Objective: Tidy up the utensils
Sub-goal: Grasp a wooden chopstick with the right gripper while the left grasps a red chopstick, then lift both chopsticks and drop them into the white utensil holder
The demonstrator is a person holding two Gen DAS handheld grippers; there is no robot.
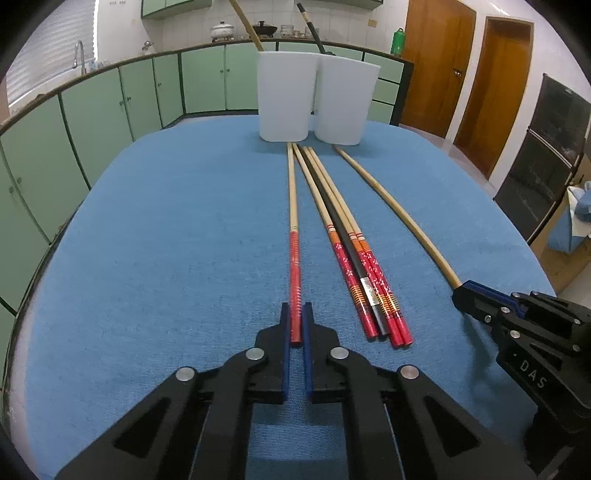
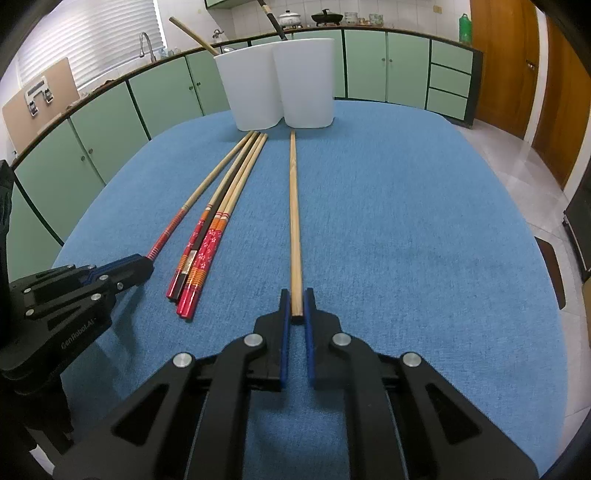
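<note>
Both tongs are clamped at butt ends on the blue table (image 1: 147, 258), left tongs (image 1: 295, 317) on the red-handled chopstick (image 1: 294, 280), right tongs (image 2: 296, 302) on the plain chopstick (image 2: 294, 221), tips aimed at the white cups (image 1: 310, 99), presumably for lifting in.

Home kitchen. Green cabinets (image 1: 99, 107) run along the back w/ a dark counter on top; sink tap (image 1: 78, 55) at left by a window w/ blinds (image 1: 55, 48). Pots (image 1: 221, 31) and a wok (image 1: 264, 28) sit on the counter vs. white tile wall. Wooden doors (image 1: 436, 62) at right, green bottle (image 1: 398, 41) nearby. Blue-cloth table (image 1: 166, 240) up front.
</note>
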